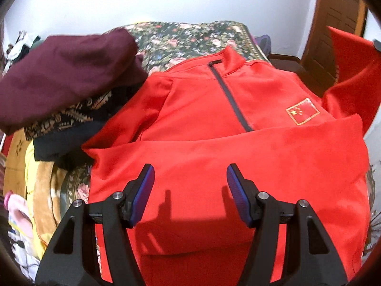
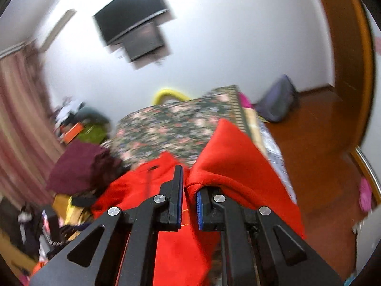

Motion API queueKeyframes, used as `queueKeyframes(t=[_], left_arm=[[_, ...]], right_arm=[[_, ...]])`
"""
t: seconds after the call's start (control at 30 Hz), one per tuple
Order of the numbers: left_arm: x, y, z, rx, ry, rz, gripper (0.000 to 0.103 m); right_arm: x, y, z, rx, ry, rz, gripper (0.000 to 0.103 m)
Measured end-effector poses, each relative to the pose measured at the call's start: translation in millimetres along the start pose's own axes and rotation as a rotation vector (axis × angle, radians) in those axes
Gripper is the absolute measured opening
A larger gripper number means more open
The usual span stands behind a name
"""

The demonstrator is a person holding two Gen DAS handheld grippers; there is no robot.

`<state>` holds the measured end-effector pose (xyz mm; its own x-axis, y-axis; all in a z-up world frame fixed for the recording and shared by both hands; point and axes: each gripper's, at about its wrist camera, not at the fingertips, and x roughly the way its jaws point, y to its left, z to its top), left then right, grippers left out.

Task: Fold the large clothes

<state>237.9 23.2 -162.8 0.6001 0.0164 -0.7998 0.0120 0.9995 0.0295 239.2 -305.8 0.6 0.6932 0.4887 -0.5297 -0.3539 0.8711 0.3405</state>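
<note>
A: Tongs, two items. Left tongs (image 1: 190, 190): spread wide, holding nothing, poised over the lower front of the garment. Right tongs (image 2: 189, 200): nearly closed, a fold of red cloth pinched between the blue pads (image 2: 179, 197), lifted clear of the bed.

B: Largest item next?

A: Bed with dark floral patterned cover (image 1: 190, 35). It carries everything listed below.

B: And the task's thing?

A: Bright red zip-front track jacket of smooth knit fabric (image 1: 238, 155), lying front up on the bed, collar toward the far wall, one sleeve laid across the chest. Its other sleeve (image 1: 352, 71) is raised at the right side, in the right tongs' grip.

B: Handling?

A: Judged soft, light and limp, somewhat slippery; it should drape rather than hold shape. Best taken at seams, cuff or hem, where cloth is doubled.

B: Smaller items?

A: Dark maroon folded cloth (image 1: 64, 76) atop a pile just beside the jacket's shoulder. Small flag patch (image 1: 303, 110) on the chest.
</note>
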Motion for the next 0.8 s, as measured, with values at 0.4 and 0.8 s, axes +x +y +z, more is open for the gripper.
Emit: queueKeyframes(t=[0.4, 0.8], left_arm=[[-15, -5, -12, -0.005, -0.006, -0.055, 0.068], [-15, 2, -23, -0.027, 0.005, -0.053, 0.069]], right_arm=[[103, 44, -106, -0.007, 0.433, 0.109, 0.008], [82, 37, -108, -0.001, 0.495, 0.071, 0.031]])
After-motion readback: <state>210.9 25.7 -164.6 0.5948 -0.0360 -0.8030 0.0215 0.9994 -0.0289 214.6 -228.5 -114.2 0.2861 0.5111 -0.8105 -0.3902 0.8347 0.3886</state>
